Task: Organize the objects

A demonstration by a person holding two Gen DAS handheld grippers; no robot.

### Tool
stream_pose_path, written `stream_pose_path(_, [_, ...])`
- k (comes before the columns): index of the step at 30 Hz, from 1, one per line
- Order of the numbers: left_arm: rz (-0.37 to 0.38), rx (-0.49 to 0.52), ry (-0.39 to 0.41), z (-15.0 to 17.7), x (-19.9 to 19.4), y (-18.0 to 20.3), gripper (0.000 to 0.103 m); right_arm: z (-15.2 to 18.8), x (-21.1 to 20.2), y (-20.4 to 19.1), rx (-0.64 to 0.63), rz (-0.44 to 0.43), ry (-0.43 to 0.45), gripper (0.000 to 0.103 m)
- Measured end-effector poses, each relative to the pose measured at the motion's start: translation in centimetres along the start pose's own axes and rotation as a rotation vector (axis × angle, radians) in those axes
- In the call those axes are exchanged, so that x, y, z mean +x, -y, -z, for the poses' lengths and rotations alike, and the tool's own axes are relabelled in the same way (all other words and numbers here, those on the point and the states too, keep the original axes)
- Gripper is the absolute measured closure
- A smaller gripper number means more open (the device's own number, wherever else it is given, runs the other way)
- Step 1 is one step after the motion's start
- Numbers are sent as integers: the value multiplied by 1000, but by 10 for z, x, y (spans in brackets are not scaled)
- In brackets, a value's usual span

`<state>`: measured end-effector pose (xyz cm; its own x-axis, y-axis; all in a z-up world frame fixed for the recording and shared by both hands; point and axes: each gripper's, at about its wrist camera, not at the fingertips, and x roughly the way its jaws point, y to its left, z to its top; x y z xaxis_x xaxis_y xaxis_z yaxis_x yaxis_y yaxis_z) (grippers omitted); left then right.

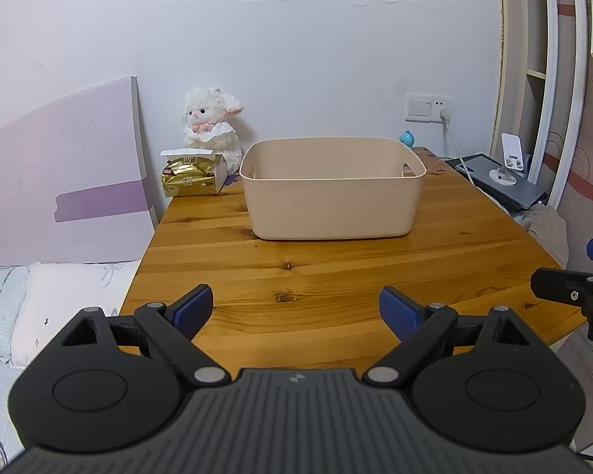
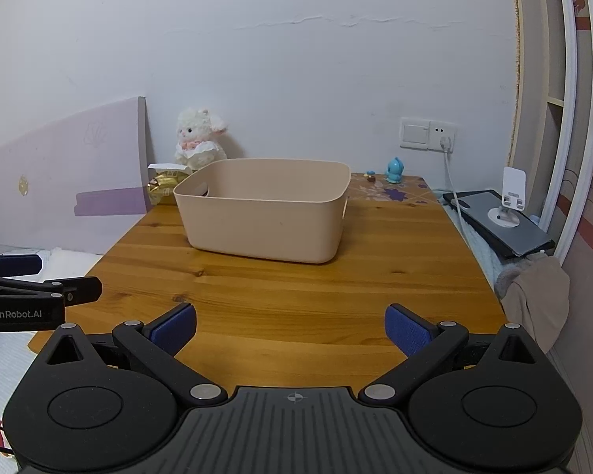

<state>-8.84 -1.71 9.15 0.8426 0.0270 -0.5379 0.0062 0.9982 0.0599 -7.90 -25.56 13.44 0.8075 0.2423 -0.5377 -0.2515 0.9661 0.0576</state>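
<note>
Two grippers, left [image 1: 295,308] and right [image 2: 290,326], hover wide and empty over our table's [image 1: 336,276] near edge, facing the bin [image 1: 332,193] mid-table, seemingly centred for loading; lamb [image 1: 211,126] and tissues [image 1: 193,177] wait behind.

A white wall [image 1: 296,59] with a long crack stood behind the wooden table [image 1: 336,268]; a lilac headboard [image 1: 59,181] leaned at left

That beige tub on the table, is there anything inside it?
The beige tub shows only bare inner walls below its rim in both views. Its floor is hidden behind the near wall, so anything lying low cannot be seen.
</note>
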Motion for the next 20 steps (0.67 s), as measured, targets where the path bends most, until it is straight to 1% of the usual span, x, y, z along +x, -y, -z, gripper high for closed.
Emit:
stream_pose_path(8, [-2,-9,-6,2,-6,-1,11,3,-6,1,-2,-6,-8,0])
stream_pose_path(20, [-18,-6,-16,1,-7,-1,11,5,-2,4,6,-9,-35,0])
